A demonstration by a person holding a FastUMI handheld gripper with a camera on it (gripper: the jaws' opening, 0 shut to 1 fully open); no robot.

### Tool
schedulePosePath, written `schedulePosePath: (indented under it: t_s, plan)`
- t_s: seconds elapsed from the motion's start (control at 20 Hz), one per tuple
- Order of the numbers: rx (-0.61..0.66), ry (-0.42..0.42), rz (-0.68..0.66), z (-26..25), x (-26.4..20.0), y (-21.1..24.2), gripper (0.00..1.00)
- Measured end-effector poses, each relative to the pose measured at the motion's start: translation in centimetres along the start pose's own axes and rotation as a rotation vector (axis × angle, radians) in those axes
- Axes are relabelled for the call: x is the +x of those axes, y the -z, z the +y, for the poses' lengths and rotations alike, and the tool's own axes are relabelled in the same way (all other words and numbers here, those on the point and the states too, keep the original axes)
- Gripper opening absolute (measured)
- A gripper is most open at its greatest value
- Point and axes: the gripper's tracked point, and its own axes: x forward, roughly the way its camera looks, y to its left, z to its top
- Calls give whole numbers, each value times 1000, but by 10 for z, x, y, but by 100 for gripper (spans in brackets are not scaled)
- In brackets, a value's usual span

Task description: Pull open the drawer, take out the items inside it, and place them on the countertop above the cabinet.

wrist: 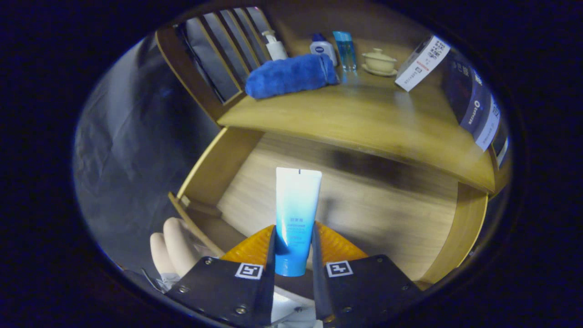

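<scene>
My gripper [294, 241] is shut on a white-to-blue squeeze tube [296, 205], which stands up between the fingers with its crimped white end away from me. Below and beyond the tube lies the pulled-out wooden drawer [364, 214], its pale floor bare around the tube. Above the drawer runs the wooden countertop [364, 118]. On it lie a folded blue towel [289, 75], a white pump bottle [275, 45], a white bottle with a blue cap [323, 48], a clear blue bottle [345, 48], a lidded cream cup on a saucer [379, 61] and a white box [421, 64].
A dark blue box [476, 107] stands at the countertop's right end. A slatted wooden frame [218, 59] rises at its left end. A person's fingers [175, 250] rest by the drawer's left front corner. Grey cloth [127, 159] hangs to the left.
</scene>
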Motion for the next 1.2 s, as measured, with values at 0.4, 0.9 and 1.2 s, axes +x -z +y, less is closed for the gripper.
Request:
schedulePosePath:
  t_s: [0.4,0.9,1.2]
  plan:
    - [56,265,-332,-43,-34,-107,36]
    - [121,417,-438,-75,19,-152,44]
    - [81,433,-645,-51,-34,-160,47]
